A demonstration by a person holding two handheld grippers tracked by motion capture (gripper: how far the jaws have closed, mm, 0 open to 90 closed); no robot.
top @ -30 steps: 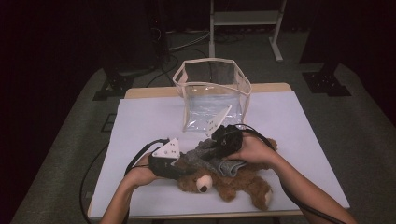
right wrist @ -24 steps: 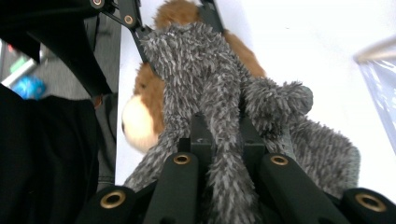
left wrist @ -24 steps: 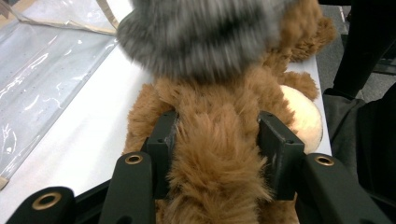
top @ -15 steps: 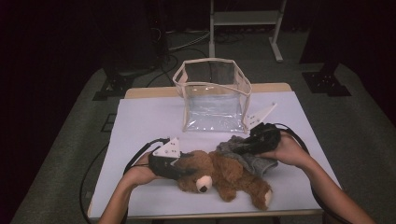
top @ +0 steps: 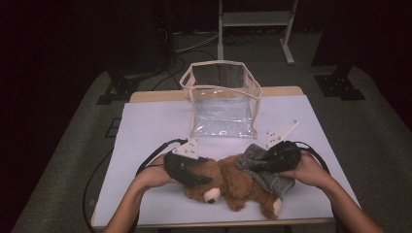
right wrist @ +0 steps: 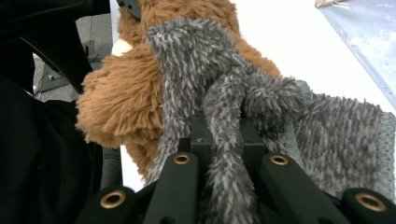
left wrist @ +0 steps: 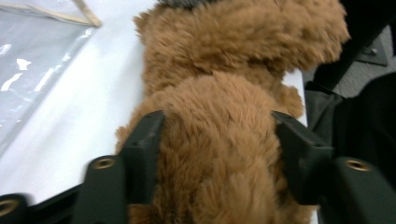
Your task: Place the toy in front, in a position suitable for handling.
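A brown teddy bear lies on its back near the table's front edge, head to the left. My left gripper straddles its head. Its jaws have just been opening, and the fur still presses against both pads. My right gripper is shut on a strand of a grey fuzzy garment, which lies over the bear's lower body and on the table to its right. In the right gripper view the grey garment drapes over the bear and runs down between the shut jaws of that gripper.
A clear plastic bag with beige trim stands open at the back middle of the white table. Cables trail from both grippers across the tabletop. Bare tabletop lies between the bag and the bear.
My right gripper has moved to the right, dragging the grey garment from over the bear's chest to its right side. The left gripper stays at the bear's head.
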